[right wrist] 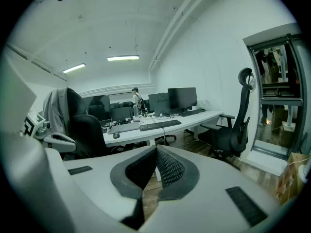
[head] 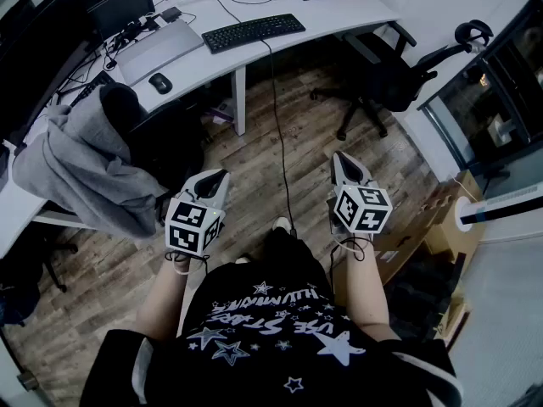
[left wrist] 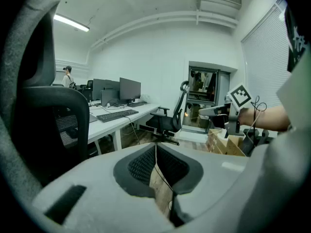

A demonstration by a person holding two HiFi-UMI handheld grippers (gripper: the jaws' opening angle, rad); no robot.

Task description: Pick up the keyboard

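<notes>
in the head view the keyboard (head: 253,32) lies flat on the white desk (head: 365,11), at twelve o'clock in the frame, with a mouse (head: 159,82) on the same desk towards ten o'clock from centre. from the left gripper (head: 219,179) the keyboard sits at about one o'clock, and from the right gripper (head: 344,161) at about eleven o'clock. it is well apart from both, with bare wooden floor (head: 254,159) between. a thin cable (head: 278,134) drops from the keyboard's edge and runs down the floor between the two grippers. both point forward towards the desk, each with its marker cube at the rear.

in the left gripper view the keyboard (left wrist: 117,115) shows on the desk at about ten o'clock from the jaw tips, far off and untouched. the two ribbed pads (left wrist: 143,165) meet at their tips; the jaws are closed with nothing between them, only floor showing below the join.

in the right gripper view the keyboard (right wrist: 160,124) sits at twelve o'clock just above the jaw tips in the frame, yet far off on the desk. here too the pads (right wrist: 170,169) come together at the tip, closed and empty, touching nothing.
</notes>
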